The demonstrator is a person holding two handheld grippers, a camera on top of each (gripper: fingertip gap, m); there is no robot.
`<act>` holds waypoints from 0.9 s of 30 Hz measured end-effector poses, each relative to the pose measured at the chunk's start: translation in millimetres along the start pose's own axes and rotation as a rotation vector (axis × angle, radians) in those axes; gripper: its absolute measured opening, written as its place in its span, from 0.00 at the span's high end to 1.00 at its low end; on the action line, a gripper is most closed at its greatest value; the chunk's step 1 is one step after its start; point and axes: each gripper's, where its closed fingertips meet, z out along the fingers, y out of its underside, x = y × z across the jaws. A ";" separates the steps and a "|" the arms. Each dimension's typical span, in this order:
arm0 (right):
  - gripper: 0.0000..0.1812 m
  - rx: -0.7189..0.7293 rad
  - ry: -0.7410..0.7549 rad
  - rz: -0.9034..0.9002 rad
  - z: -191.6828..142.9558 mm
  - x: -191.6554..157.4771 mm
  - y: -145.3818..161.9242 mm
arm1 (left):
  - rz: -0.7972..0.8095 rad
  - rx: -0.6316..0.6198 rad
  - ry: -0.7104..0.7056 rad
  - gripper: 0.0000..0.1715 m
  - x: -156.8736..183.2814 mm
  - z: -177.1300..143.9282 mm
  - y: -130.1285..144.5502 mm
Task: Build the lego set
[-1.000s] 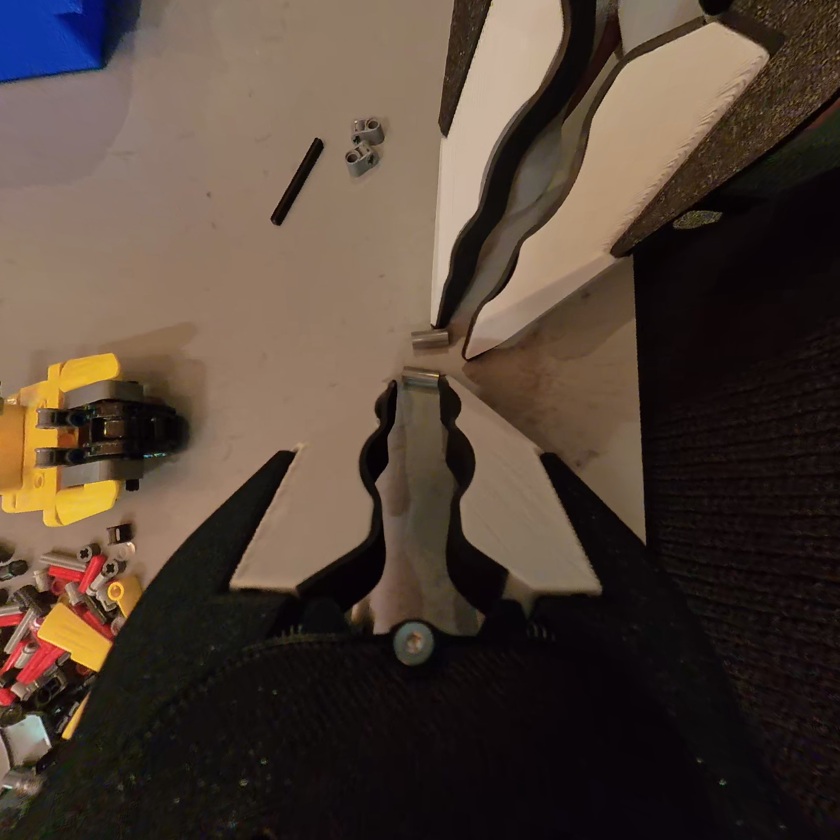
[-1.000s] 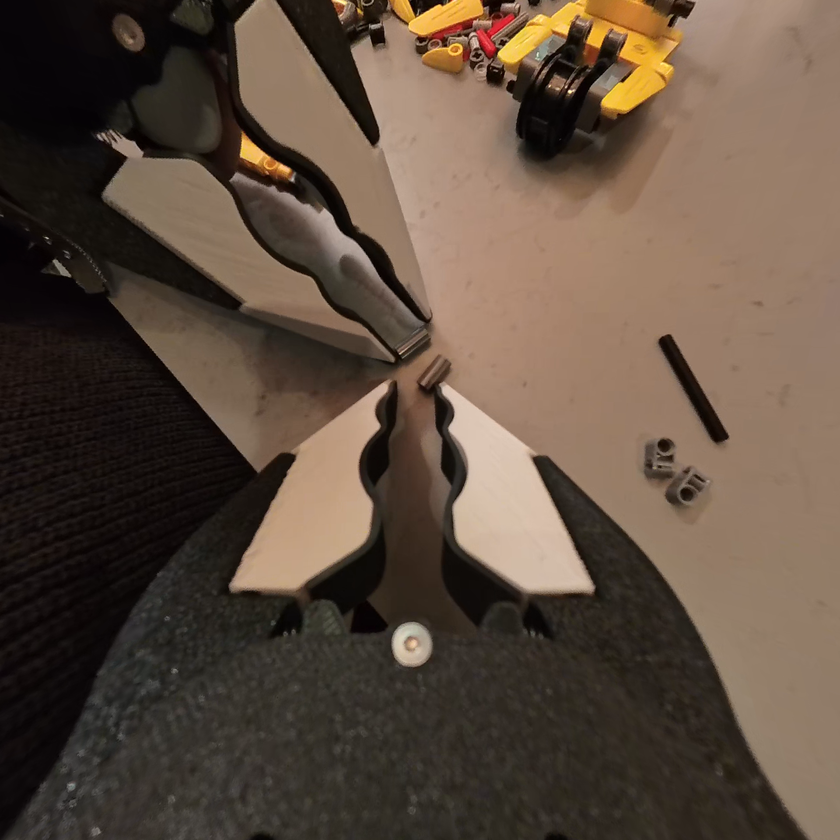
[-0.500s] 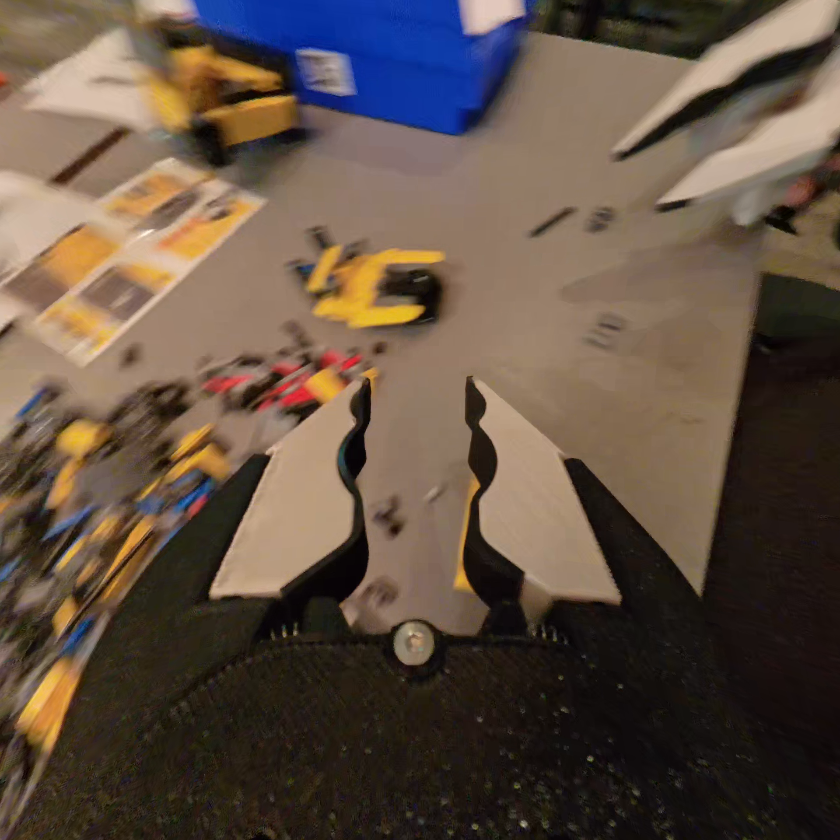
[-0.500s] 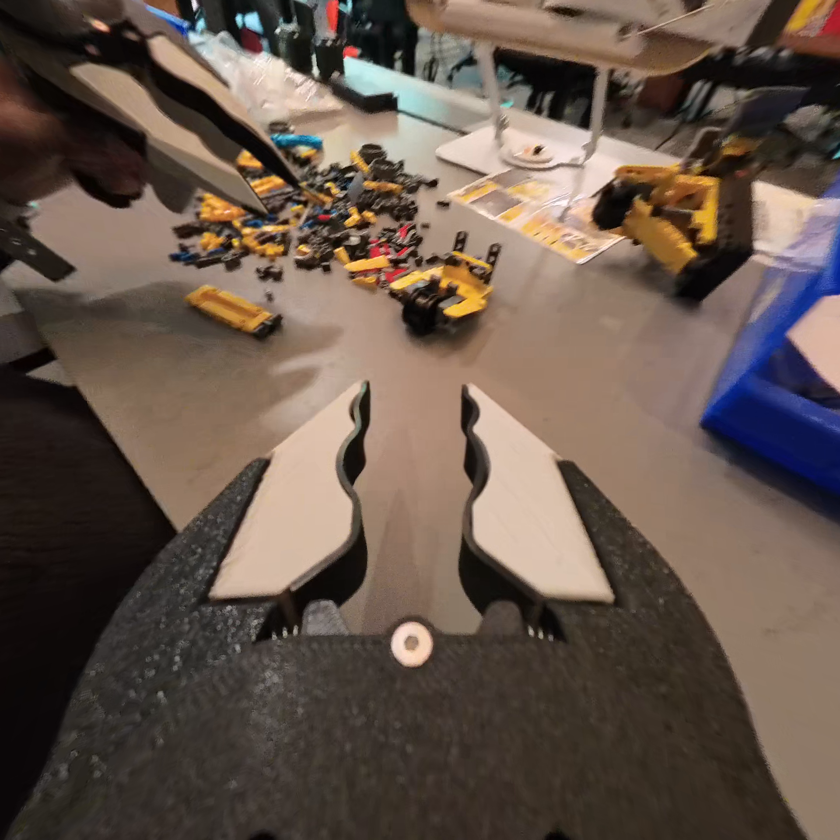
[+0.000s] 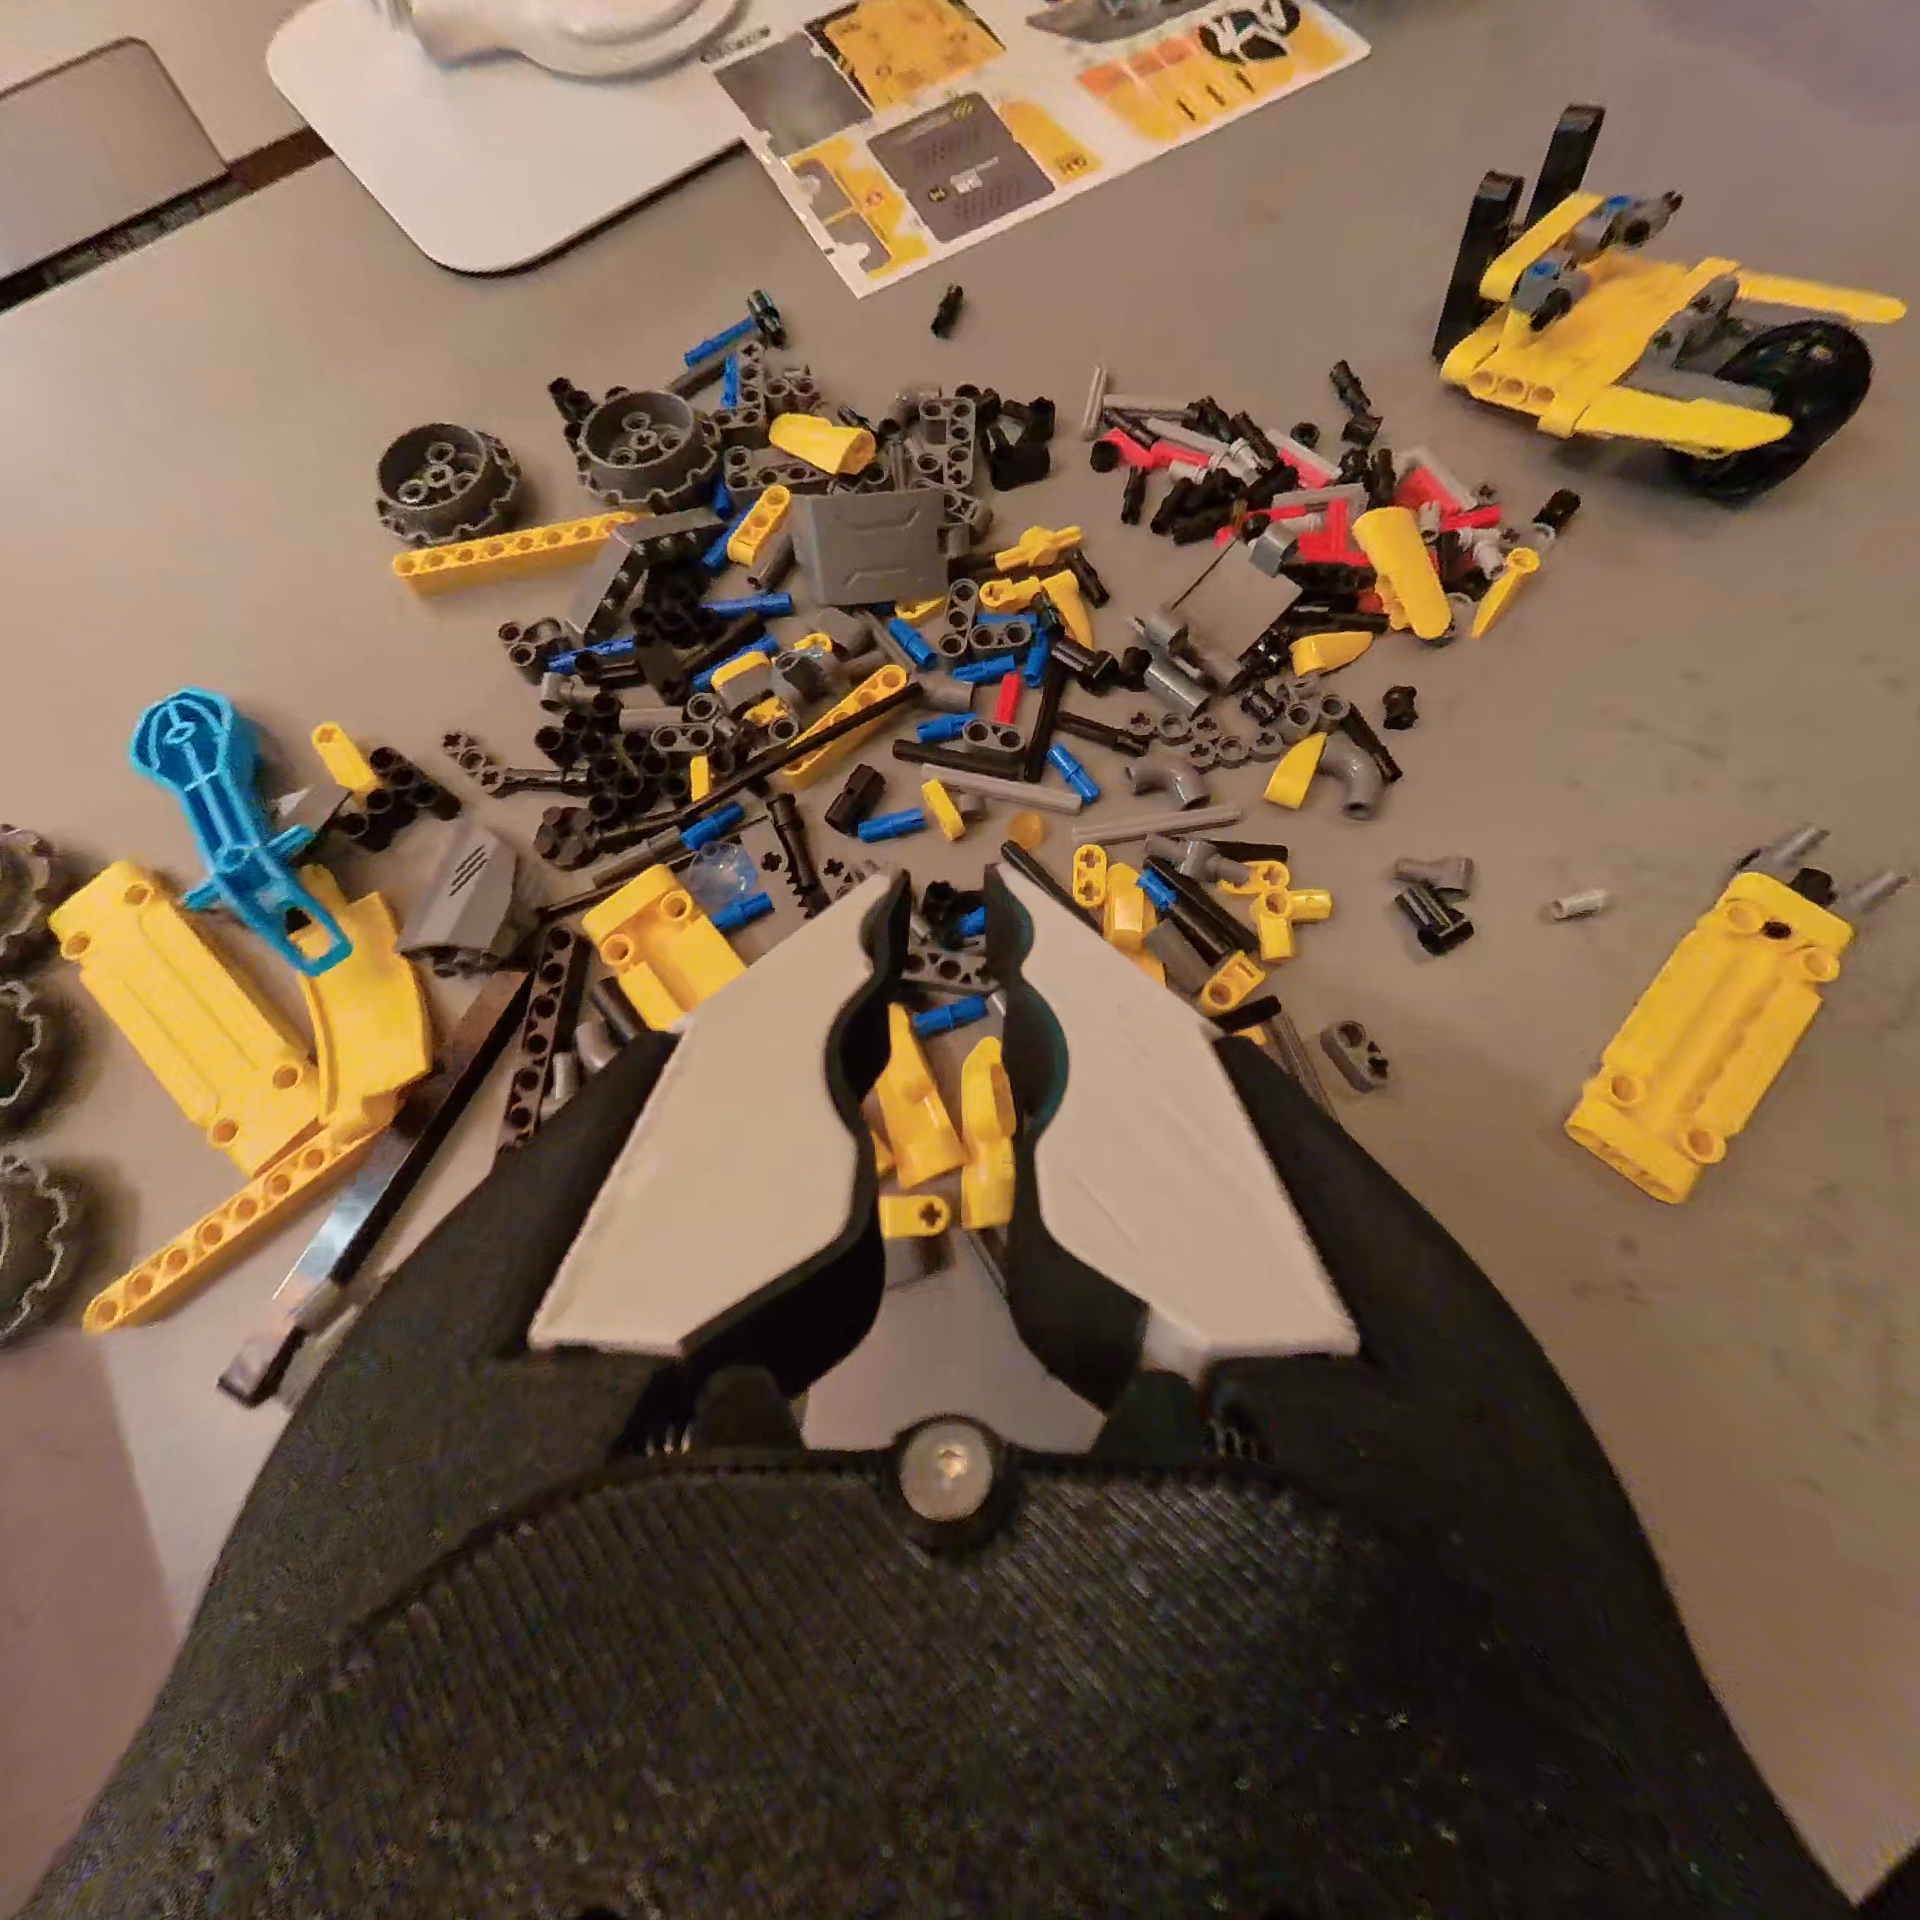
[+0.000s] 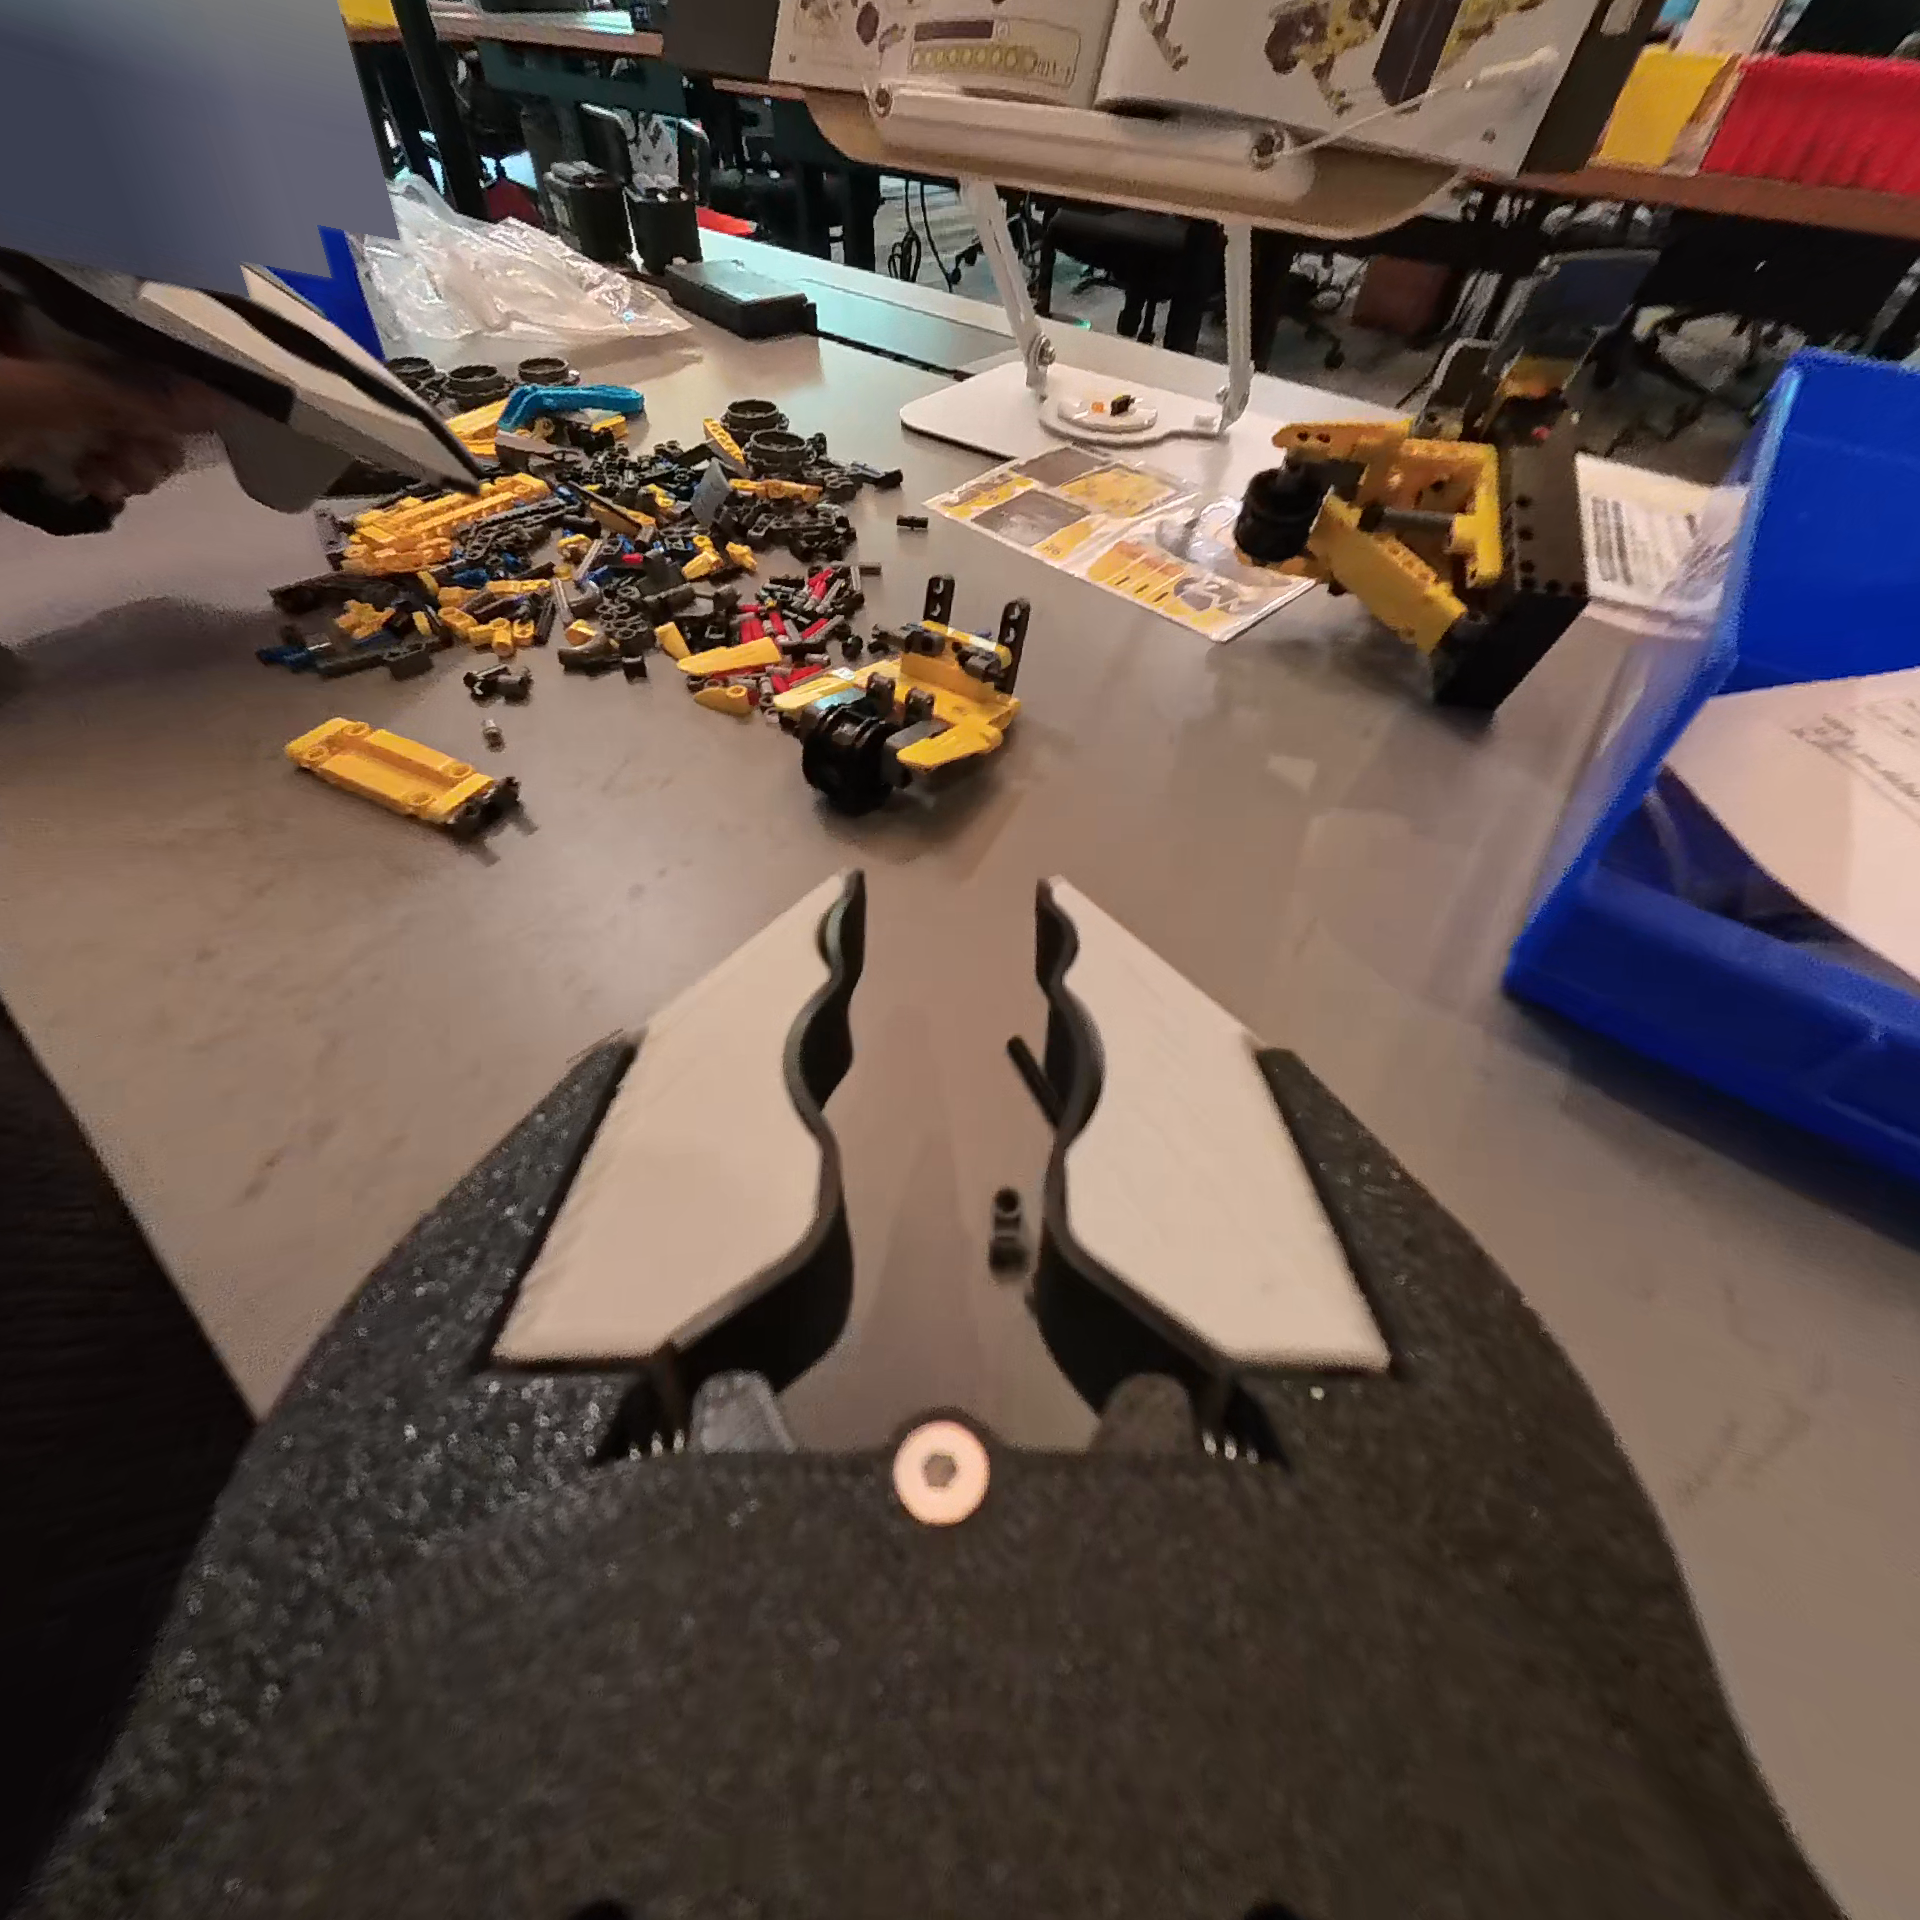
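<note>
My left gripper (image 5: 948, 883) is open and empty. It hovers over the near edge of a pile of small yellow, black, grey, blue and red building-toy parts (image 5: 935, 644), with yellow pieces (image 5: 940, 1122) showing between its fingers. My right gripper (image 6: 948, 883) is open and empty above bare grey table (image 6: 312, 987). A black axle (image 6: 1034, 1075) and small grey connectors (image 6: 1006, 1226) lie on the table between its fingers. In the right wrist view the left gripper (image 6: 457, 473) shows at far left over the pile (image 6: 623, 561).
A half-built yellow model with a black wheel (image 5: 1662, 343) (image 6: 904, 707) stands beside the pile. A yellow panel (image 5: 1704, 1029) (image 6: 395, 769) lies apart. A blue bin (image 6: 1766, 831), a larger yellow model (image 6: 1403, 520), instruction sheets (image 5: 1039, 125) and a white stand base (image 5: 499, 156) sit farther off. Across from one pair of fingers to the other is roughly 35 centimeters.
Both grippers left the table edge, where their tips met at a small grey sleeve. The left swung over the parts pile. The right lifted, opened wider and now faces across the table.
</note>
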 end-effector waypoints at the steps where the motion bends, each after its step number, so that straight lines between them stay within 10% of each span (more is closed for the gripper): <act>1: 0.83 0.010 0.006 -0.011 2.1 1.7 -2.2 | 0.012 -0.014 0.001 0.95 -0.1 4.4 -0.4; 27: 0.84 0.180 -0.002 -0.049 6.7 13.6 -28.9 | 0.072 -0.115 0.170 0.96 24.1 75.5 -26.4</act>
